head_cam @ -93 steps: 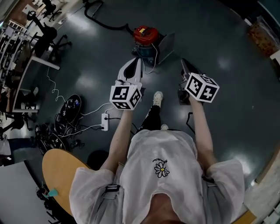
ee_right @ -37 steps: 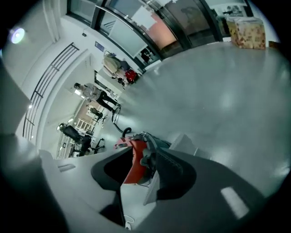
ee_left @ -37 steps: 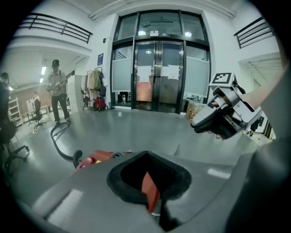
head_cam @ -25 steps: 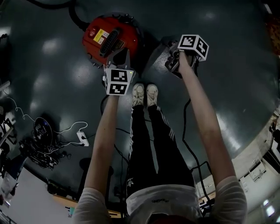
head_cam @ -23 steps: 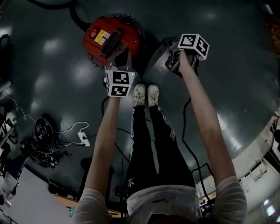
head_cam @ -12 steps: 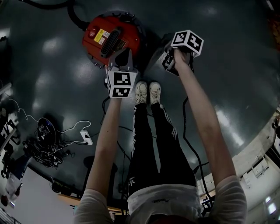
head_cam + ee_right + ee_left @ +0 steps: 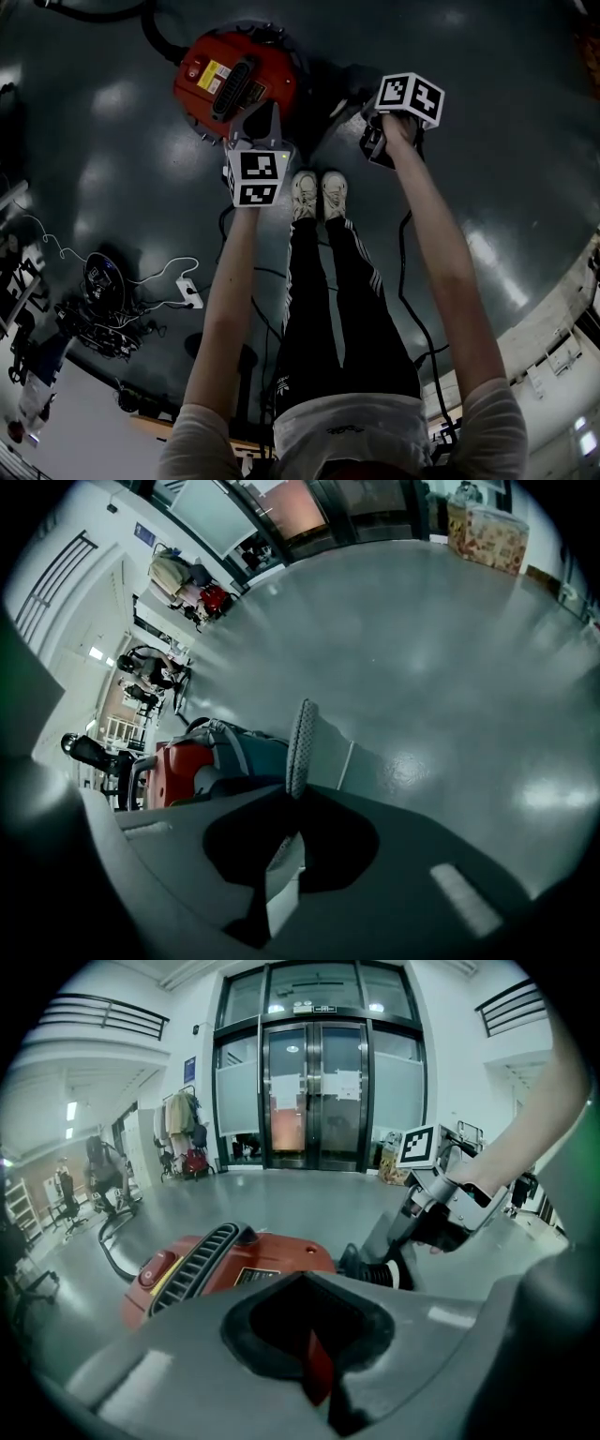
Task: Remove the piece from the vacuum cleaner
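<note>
The red vacuum cleaner [image 7: 234,80] sits on the dark floor just ahead of the person's shoes [image 7: 319,192]. My left gripper [image 7: 265,120] points at its near side, and its jaws look shut with only a red sliver showing between them. In the left gripper view the vacuum's red lid [image 7: 234,1265] lies right beyond the left gripper [image 7: 314,1372]. My right gripper [image 7: 367,112] is beside the vacuum on its right. The right gripper [image 7: 281,874] is shut on a thin grey perforated panel [image 7: 300,733], held on edge against the vacuum [image 7: 183,766].
A black hose [image 7: 141,28] leaves the vacuum toward the far left. A power strip [image 7: 192,298] and tangled cables lie on the floor at left. A cable [image 7: 412,309] trails back from the right gripper. Glass doors [image 7: 314,1091] stand far ahead.
The person has walked up to the vacuum. Over the last second the right gripper has shifted a little to the right with the panel, and the left gripper has stayed at the vacuum.
</note>
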Motion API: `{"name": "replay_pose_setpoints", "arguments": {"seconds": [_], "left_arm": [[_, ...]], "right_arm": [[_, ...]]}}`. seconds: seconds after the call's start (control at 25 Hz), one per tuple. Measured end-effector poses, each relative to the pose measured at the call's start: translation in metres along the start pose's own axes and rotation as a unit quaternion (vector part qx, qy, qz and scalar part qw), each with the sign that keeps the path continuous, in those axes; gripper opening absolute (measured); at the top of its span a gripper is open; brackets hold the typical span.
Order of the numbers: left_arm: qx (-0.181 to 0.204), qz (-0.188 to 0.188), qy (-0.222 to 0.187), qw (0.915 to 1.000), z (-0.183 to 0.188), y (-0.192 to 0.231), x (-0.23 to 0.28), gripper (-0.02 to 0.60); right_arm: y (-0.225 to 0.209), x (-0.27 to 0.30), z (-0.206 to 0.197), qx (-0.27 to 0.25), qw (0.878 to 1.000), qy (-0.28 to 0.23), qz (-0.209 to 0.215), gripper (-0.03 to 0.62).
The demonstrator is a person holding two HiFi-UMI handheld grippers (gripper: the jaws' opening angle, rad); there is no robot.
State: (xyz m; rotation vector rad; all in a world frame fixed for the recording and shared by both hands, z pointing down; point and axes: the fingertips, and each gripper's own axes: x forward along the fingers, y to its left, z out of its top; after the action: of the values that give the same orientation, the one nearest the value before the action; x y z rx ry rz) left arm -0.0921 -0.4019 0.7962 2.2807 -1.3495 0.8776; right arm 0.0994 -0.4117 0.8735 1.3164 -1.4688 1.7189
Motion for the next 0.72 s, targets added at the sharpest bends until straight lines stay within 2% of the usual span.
{"name": "replay_pose_setpoints", "arguments": {"seconds": [0.4, 0.6, 0.72], "left_arm": [[-0.007, 0.003, 0.002, 1.0, 0.001, 0.001, 0.001, 0.002], [-0.007, 0.009, 0.0, 0.9999, 0.001, 0.002, 0.001, 0.002], [-0.004, 0.014, -0.001, 0.9999, 0.0, 0.002, 0.001, 0.002]], "right_arm": [[-0.001, -0.006, -0.007, -0.055, 0.998, -0.013, 0.023, 0.04], [-0.022, -0.012, -0.014, -0.066, 0.998, -0.011, 0.002, 0.037], [-0.027, -0.018, -0.017, -0.073, 0.997, -0.016, 0.006, 0.037]]}}
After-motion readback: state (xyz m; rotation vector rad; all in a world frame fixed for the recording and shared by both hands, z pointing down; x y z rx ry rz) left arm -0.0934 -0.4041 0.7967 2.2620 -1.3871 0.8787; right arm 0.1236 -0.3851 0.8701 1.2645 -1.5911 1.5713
